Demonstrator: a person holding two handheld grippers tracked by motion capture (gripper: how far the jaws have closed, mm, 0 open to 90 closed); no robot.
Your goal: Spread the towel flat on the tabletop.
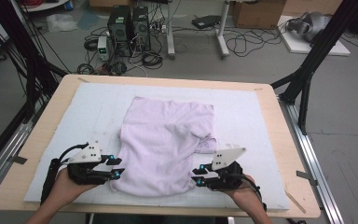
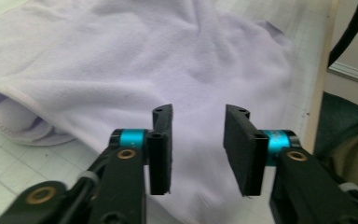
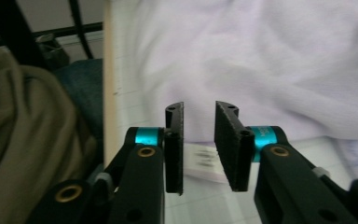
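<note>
A lilac garment [image 1: 163, 140] lies spread on the white mat [image 1: 247, 107], its near hem toward me. My left gripper [image 1: 117, 167] hovers at the garment's near left corner, pointing right across the cloth. In the left gripper view the left gripper [image 2: 199, 112] is open above the garment [image 2: 144, 56], with nothing between its pads. My right gripper [image 1: 196, 175] is at the near right corner, pointing left. The right gripper view has that gripper [image 3: 199, 106] open with a narrower gap just off the hem of the garment [image 3: 270, 60], above a small white printed label [image 3: 205, 161].
The mat covers most of a wooden table [image 1: 286, 140]. Black frame legs [image 1: 307, 70] stand at the right and left of the table. Computer towers [image 1: 128, 28] and cables lie on the floor beyond. The person's clothing [image 3: 23, 140] is close to the near edge.
</note>
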